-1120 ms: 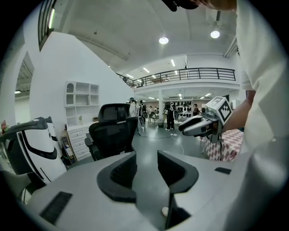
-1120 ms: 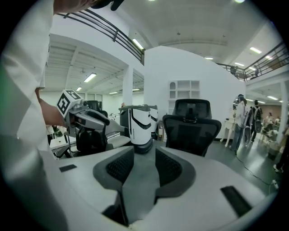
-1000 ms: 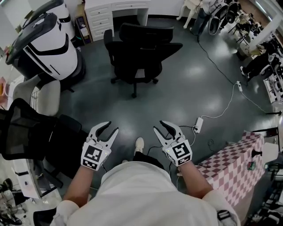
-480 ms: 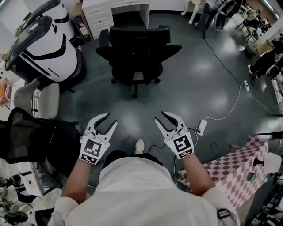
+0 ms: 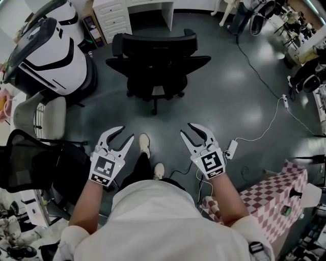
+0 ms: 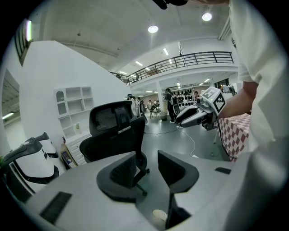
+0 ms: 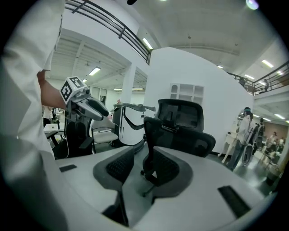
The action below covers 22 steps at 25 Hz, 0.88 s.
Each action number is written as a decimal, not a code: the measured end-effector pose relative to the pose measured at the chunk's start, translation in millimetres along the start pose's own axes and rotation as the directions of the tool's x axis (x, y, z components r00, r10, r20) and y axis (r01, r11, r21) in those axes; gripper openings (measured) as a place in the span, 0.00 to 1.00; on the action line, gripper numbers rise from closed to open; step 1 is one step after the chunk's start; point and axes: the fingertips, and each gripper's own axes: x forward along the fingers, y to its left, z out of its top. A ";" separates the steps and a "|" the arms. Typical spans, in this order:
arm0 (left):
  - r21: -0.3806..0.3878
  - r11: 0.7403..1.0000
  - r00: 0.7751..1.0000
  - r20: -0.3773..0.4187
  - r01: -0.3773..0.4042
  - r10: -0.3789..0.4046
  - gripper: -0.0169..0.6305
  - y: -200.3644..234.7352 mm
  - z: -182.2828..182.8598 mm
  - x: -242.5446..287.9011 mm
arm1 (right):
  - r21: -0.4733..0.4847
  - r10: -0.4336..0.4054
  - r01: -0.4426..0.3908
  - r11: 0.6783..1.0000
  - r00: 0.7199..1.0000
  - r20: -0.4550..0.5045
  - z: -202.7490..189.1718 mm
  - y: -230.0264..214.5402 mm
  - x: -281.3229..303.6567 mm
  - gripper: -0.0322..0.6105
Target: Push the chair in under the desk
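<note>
Both grippers were empty. Your left gripper (image 5: 126, 134) had its jaws spread wide with nothing between the pads, confirmed in the left gripper view (image 6: 146, 168). Your right gripper (image 5: 186, 131) was the same, jaws apart and nothing held, confirmed in the right gripper view (image 7: 140, 169). You held them side by side at about the same height, well apart from each other, both aimed forward and a bit down. Each showed in the other's camera: the right one (image 6: 193, 115), the left one (image 7: 89, 106). One shoe (image 5: 144, 143) of yours sat on the floor between them.

No contact with the chair (image 5: 158, 57). It stood well ahead of both grippers on the dark floor (image 5: 224, 81), black, on a star base, its back toward you. The gaps between both sets of jaws lined up on it from a distance (image 6: 115, 133) (image 7: 180, 128).

The white desk (image 5: 145, 4) was beyond the chair at the top of the head view. The chair was in front of the desk's opening, not under it.

Off to the sides: a white-and-black machine (image 5: 53, 48) at the left, a black mesh chair (image 5: 28, 160) near your left arm, a power strip (image 5: 232, 148) on a white cable just right of the right gripper, and a checked cloth (image 5: 277, 186) further right.
</note>
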 end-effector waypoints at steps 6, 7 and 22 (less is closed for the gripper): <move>0.008 1.000 1.000 0.027 0.007 -0.007 0.26 40.4 10.4 30.4 | -0.023 -0.016 0.016 1.000 0.999 -0.035 7.0 -35.0 33.0 0.26; 0.010 1.000 0.999 0.031 0.006 -0.006 0.25 50.0 12.9 36.2 | -0.029 -0.018 0.016 0.999 0.999 -0.041 8.8 -41.6 38.7 0.26; 0.145 0.989 0.999 0.047 0.004 -0.011 0.25 162.9 45.5 117.0 | -0.187 -0.044 0.018 0.982 0.989 -0.138 23.4 -132.1 137.1 0.26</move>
